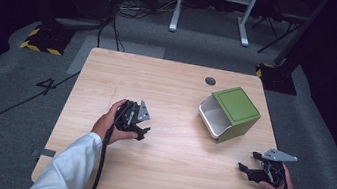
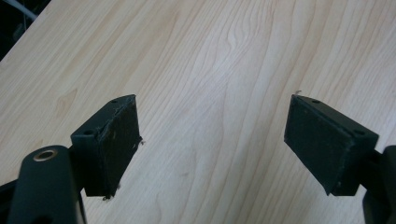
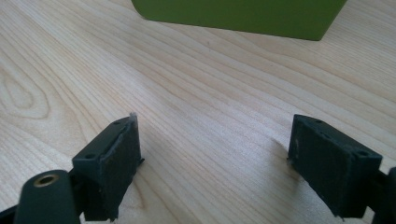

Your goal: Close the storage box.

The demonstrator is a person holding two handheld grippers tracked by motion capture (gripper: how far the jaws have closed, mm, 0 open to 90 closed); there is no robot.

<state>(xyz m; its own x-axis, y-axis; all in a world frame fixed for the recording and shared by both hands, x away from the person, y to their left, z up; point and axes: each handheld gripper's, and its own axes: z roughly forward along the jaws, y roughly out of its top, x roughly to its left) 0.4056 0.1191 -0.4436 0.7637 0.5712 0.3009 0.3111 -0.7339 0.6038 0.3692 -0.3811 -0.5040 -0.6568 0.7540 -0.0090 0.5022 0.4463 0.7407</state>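
Green-and-white box (image 1: 229, 114), tipped on its side, appears light and rigid; grip its white rim. Left gripper (image 1: 138, 131) and right gripper (image 1: 248, 171), flanking it, gape empty.

The green box (image 1: 230, 113) is the 1 obstacle on the wooden table (image 1: 172, 90), lying on its side toward the right rear. Left of the box and in front of it, bare wood offers free passage.

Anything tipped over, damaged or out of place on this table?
The green box lies tipped on its side, its white open mouth facing the left claw. The left claw's pads look frayed at the edges. The right claw is open over bare wood.
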